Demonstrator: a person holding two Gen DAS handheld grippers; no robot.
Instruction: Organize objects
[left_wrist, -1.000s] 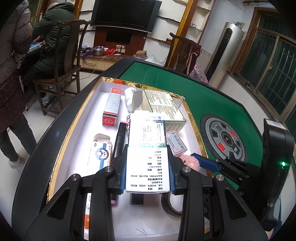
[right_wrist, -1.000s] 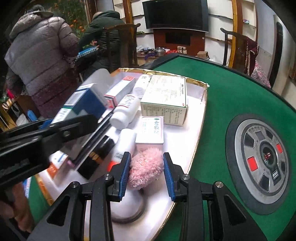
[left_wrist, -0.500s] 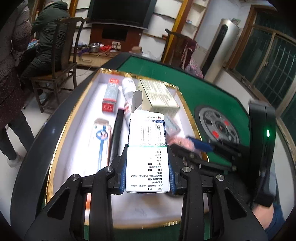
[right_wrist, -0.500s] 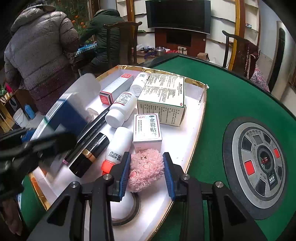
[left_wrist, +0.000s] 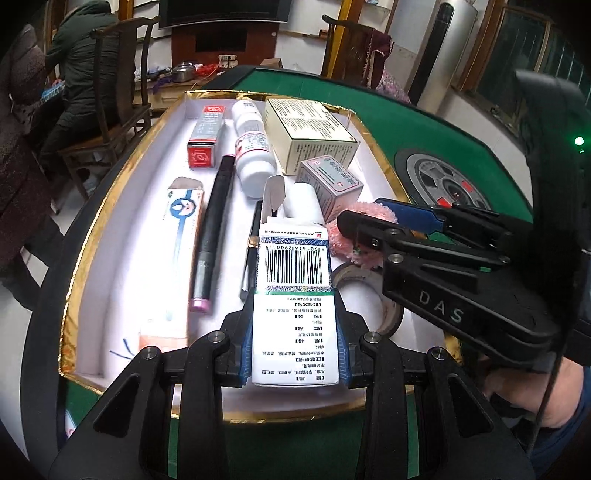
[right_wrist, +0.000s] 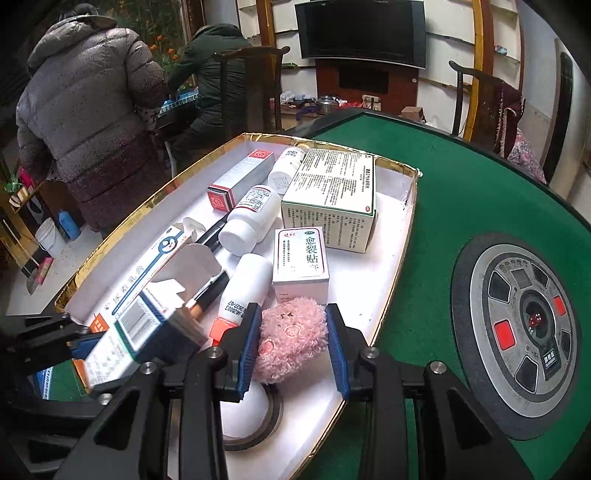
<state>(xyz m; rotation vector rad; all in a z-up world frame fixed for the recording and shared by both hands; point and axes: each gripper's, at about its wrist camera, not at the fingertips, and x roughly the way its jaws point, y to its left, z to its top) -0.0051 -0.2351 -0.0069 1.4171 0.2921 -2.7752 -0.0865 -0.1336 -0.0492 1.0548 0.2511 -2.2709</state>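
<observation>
Medicine box (left_wrist: 293, 295) is clamped between the pads of my left gripper (left_wrist: 294, 354), its flap open, above the near edge of the tray (left_wrist: 122, 177). My right gripper (right_wrist: 291, 347) is closed on the pink plush toy (right_wrist: 290, 334) near the tray's near right corner, over a tape roll (left_wrist: 364, 291). Placing step in hand, I judge; next, lower the box into the bare strip along the near edge, clear of the black pen (left_wrist: 214, 229).
</observation>
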